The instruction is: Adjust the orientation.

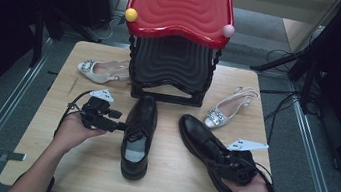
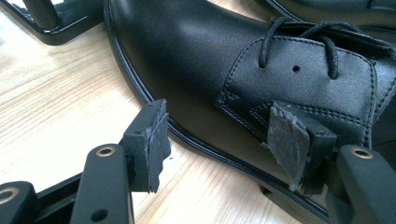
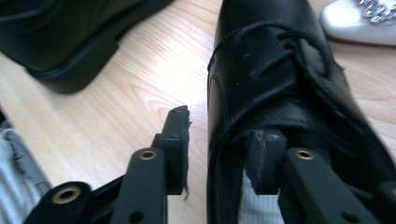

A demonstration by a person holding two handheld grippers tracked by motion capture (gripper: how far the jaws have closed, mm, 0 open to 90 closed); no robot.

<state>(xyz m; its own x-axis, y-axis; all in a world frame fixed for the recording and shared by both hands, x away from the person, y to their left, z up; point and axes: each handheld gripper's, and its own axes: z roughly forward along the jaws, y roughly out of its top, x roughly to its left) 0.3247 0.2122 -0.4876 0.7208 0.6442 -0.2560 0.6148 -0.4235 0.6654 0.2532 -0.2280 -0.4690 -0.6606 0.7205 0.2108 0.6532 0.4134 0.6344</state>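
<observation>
Left claw (image 1: 121,126) is spread wide beside the left shoe (image 1: 138,137), one pad on the outer side near the welt, the other resting against the laced flap; the jaws straddle the shoe's side wall but do not yet pinch it. Right claw (image 1: 222,161) is also spread, one jaw outside the right shoe (image 1: 204,148) and the other dipped into its opening, so the collar wall stands between the pads without being squeezed.

Both black shoes lie on the bench (image 1: 92,171) in front of the rack (image 1: 172,71), the left one pointing straight at it, the right one angled toward it from the person's right. A pale heeled shoe (image 1: 227,109) sits to the right of the rack, another (image 1: 99,70) to its left.

These look like stiff leather lace-ups with thick soles: fairly heavy, and the polished upper is likely slick under a pad. The collar edge is probably the best hold, since it is thin enough to clamp and firm enough not to fold. Held there, the toe would likely sag, so a firm grip seems wise.
</observation>
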